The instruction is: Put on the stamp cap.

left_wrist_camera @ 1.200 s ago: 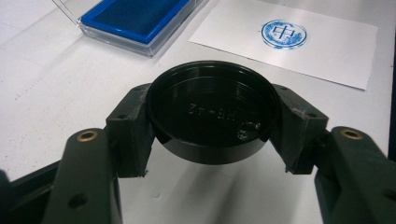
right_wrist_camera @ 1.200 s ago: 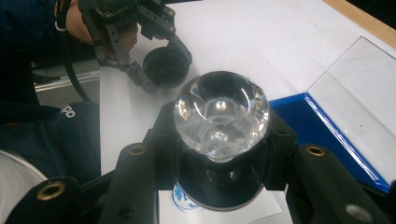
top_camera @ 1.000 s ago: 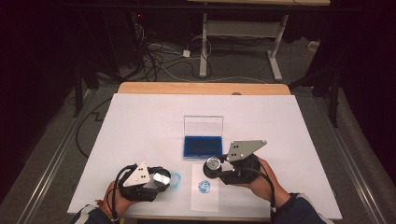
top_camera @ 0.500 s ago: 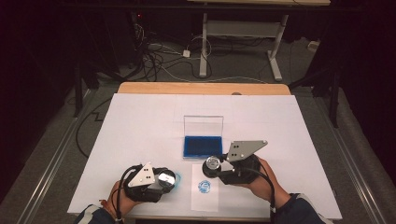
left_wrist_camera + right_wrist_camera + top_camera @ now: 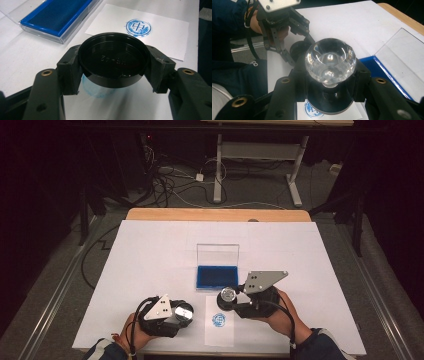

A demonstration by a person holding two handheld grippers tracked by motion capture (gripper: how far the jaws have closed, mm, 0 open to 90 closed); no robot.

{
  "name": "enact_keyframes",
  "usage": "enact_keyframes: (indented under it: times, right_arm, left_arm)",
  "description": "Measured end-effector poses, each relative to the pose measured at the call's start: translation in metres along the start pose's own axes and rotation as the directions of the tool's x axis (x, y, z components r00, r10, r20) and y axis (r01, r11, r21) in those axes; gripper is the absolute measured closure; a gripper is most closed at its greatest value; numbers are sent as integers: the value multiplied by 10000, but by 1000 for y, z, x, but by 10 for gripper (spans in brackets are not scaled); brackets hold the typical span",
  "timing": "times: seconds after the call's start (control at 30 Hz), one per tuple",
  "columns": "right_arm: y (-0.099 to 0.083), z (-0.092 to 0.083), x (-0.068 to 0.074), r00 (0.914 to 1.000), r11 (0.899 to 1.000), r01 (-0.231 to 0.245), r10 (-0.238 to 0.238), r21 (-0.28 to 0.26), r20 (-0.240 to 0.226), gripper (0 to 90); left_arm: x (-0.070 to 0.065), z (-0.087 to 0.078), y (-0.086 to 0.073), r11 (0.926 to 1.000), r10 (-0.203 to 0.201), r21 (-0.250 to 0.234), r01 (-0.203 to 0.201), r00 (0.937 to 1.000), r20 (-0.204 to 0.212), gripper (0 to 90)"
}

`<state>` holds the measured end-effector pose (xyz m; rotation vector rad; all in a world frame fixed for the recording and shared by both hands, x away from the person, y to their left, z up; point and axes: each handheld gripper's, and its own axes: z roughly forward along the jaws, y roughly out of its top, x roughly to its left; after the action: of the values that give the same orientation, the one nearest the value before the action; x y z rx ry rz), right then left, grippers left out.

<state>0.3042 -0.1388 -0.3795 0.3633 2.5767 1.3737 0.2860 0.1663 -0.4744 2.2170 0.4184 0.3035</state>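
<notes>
In the high view, the left gripper (image 5: 184, 312) sits at the lower left of the white sheet covering the table (image 5: 150, 250), its jaws clamped on a round black cap (image 5: 183, 311). To its right, at lower centre, a small slip of paper (image 5: 220, 332) carries a round blue stamp print (image 5: 219, 319). The right gripper (image 5: 227, 297) is just above and right of that slip, clamped on a stamp with a clear knob (image 5: 228, 295). Just above it, at the centre of the frame, lies the blue ink pad (image 5: 216, 276) with its clear lid (image 5: 217, 254) standing open behind it.

In the left gripper view, the black cap (image 5: 113, 62) fills the centre, pinched at its two sides by the jaw pads, open side up with raised lettering inside, held above the table. A faint blue smudge (image 5: 96, 88) lies on the sheet beneath it. The paper slip (image 5: 160, 32) with its blue print (image 5: 138, 27) is at the upper right, and the ink pad (image 5: 53, 16) at the upper left.

In the right gripper view, the faceted clear knob (image 5: 330, 61) of the stamp stands upright at the centre, with the jaws closed on the black body below it. The stamp's base stands over the blue print (image 5: 310, 110) at the bottom of the frame. The left gripper (image 5: 298, 50) and its cap are in the upper left, and the ink pad's blue edge (image 5: 382, 72) is at the right.
</notes>
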Motion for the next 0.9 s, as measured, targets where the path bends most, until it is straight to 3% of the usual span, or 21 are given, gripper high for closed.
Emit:
enact_keyframes:
  times: [0.9]
  right_arm:
    - [5, 7, 0, 10000, 9999, -57, 56, -110, -57, 588]
  left_arm:
    - [-2, 30, 29, 9992, 212, -348, -193, 9983, 548, 365]
